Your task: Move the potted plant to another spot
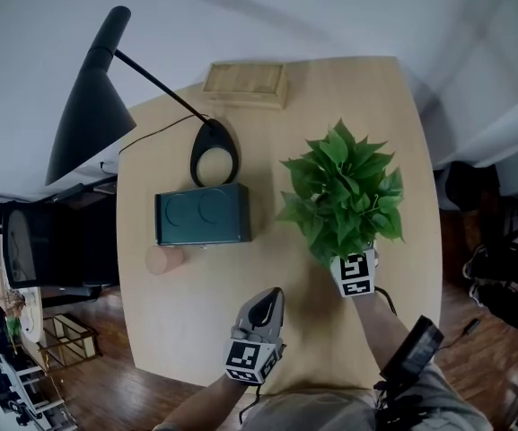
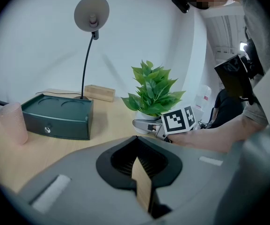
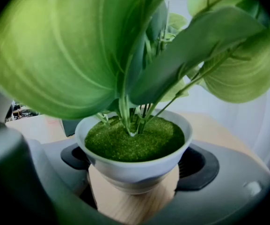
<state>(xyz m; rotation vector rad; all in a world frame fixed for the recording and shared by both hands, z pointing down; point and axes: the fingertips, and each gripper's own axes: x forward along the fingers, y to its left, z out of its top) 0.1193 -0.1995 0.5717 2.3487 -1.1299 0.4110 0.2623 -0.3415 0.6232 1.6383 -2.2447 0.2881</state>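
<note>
R gripper point(image 1: 355, 268): jaws clamped on white pot of potted plant point(image 1: 341, 191); pot seated betw. pads, leaves overhead.
L gripper point(image 1: 270, 302): jaws together, empty, positioned left of plant, apart.

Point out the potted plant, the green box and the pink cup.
potted plant point(image 3: 134, 170): right gripper view, white pot's front wall.
green box point(image 1: 202, 214): head view, middle of its top face.
pink cup point(image 2: 12, 124): left gripper view, its side wall.
</note>
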